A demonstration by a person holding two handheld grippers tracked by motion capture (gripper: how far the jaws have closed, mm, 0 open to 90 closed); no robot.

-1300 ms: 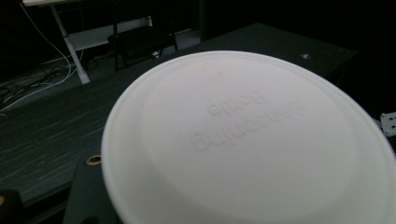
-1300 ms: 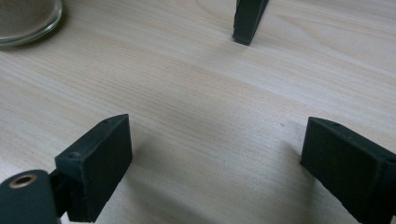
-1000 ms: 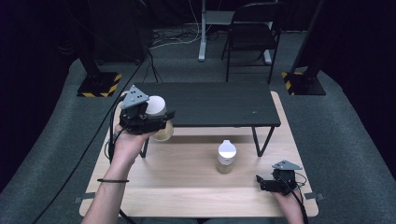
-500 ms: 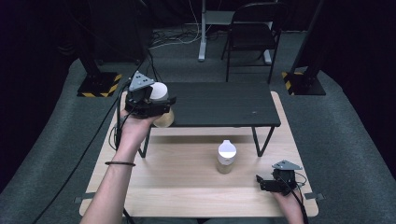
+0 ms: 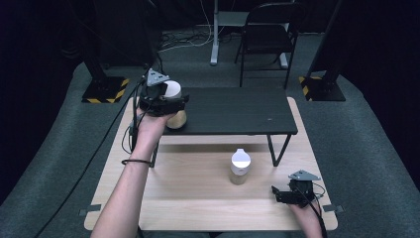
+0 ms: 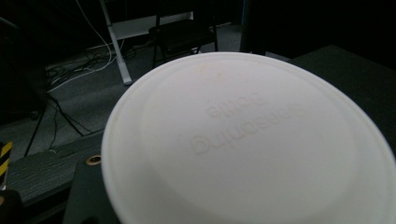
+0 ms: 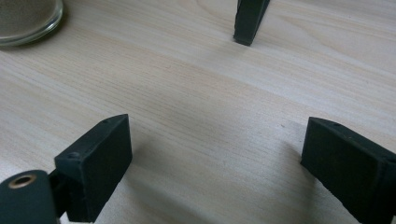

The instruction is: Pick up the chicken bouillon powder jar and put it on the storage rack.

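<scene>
Holding a white-lidded glass jar of tan powder (image 5: 174, 105), the left gripper (image 5: 159, 97) has carried it over the black raised shelf (image 5: 237, 111) — placement likely next; right gripper (image 5: 291, 193) jaws spread, idle on the counter (image 5: 198, 198).

Your left gripper (image 5: 171, 103) is black and grips a jar (image 5: 176, 119) of tan contents under a white lid (image 6: 247, 140). At six o'clock from the black shelf (image 5: 233, 111), a second jar (image 5: 239, 168) shows the same white cap over beige. Pale wood grain runs across your table (image 5: 198, 198). At ten o'clock, yellow-and-black hazard stripes mark a stand base (image 5: 105, 89). Your right gripper (image 7: 215, 163) has matte black jaws. The floor's carpet (image 5: 366, 148) is grey-green.
</scene>
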